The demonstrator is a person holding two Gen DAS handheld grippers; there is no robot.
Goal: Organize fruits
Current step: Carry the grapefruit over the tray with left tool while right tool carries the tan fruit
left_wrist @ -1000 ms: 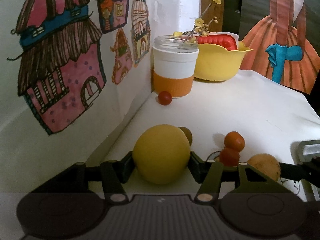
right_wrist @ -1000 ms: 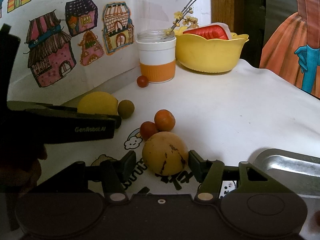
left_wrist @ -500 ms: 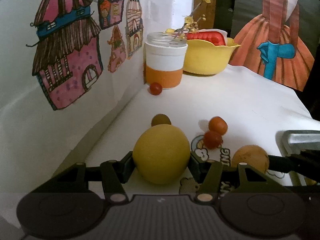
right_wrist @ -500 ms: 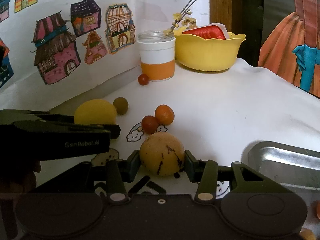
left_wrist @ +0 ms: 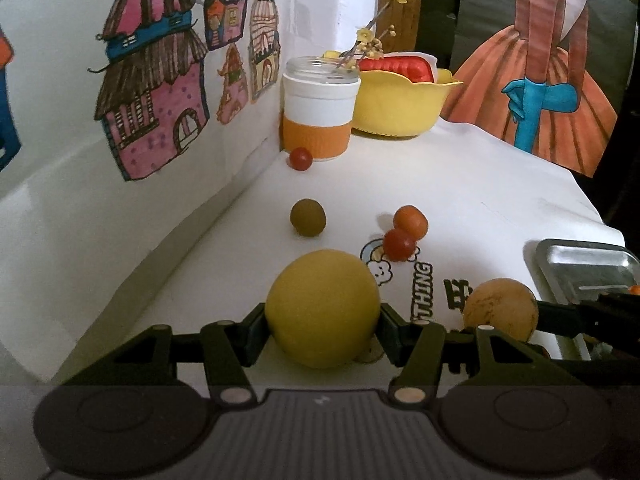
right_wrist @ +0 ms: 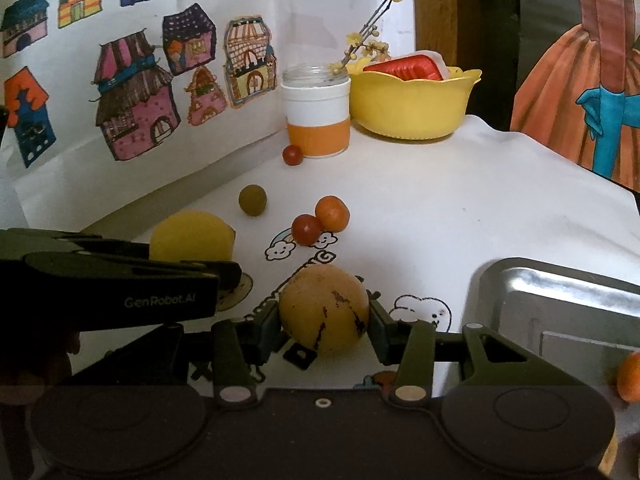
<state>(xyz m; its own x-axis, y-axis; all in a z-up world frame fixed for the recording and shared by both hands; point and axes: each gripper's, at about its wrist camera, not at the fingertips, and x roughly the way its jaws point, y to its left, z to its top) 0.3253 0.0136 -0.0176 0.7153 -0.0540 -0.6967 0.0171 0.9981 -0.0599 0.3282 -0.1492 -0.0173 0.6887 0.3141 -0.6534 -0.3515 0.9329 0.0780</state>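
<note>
Drew back from the wall with both loads: left tongs pinching the yellow fruit, right tongs pinching the speckled fruit, both lifted off the tabletop. Likely bound for the metal tray.

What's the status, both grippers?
Left gripper shut on yellow lemon. Right gripper shut on spotted fruit. Metal tray at right, path unobstructed.

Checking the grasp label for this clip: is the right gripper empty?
No, the right gripper has its fingers pressed against both sides of the spotted yellow-brown fruit.
</note>
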